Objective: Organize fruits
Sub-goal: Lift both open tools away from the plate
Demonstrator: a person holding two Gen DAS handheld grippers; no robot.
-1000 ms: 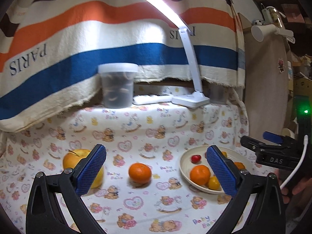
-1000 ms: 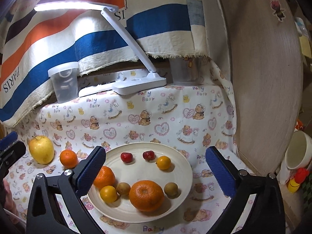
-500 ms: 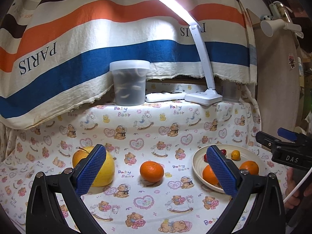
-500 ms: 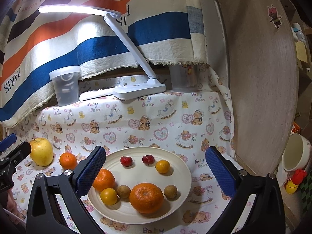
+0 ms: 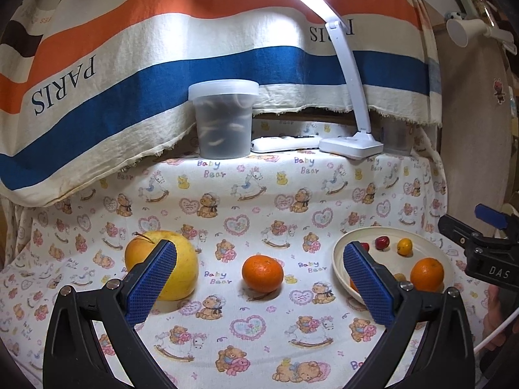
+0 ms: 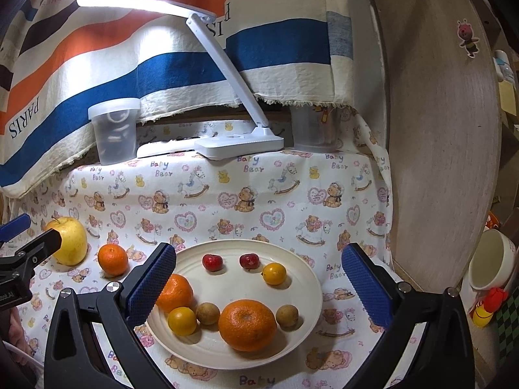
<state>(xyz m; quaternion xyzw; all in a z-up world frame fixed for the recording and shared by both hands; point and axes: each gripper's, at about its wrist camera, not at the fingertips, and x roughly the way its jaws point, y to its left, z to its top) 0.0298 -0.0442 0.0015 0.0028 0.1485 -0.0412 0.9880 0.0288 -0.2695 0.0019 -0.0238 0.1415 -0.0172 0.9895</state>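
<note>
Across the lower half of the left wrist view, the left tongs [image 5: 259,278] stood spread wide with nothing between the blue pads. Between them, at frame centre, a small orange [image 5: 262,273] sat alone on the bear-print cloth of the counter [image 5: 246,201]. Behind the left pad, at lower left, a yellow apple [image 5: 181,259] rested on the cloth, partly hidden by that pad. At right of the frame a cream plate [image 5: 431,249] carried more fruit, and the right tongs showed at the right edge, over the far side of the plate.

Seen from the right wrist view, the right tongs [image 6: 259,278] were likewise spread apart and pinched nothing, poised above the plate [image 6: 308,278] at lower centre. On the plate lay a large orange [image 6: 247,324] near the front, a second orange [image 6: 176,293] partly behind the left pad, two small yellow fruits [image 6: 182,320], two brown round fruits [image 6: 287,315] and two small red fruits [image 6: 212,262] toward the back. Left of the plate, the small orange and the apple lay on the cloth, well apart from it.

Along the upper part of both views, a lidded translucent tub [image 5: 223,118], a white desk lamp [image 5: 352,144] and a striped cloth [image 5: 129,64] lettered PARIS stood at the back.
</note>
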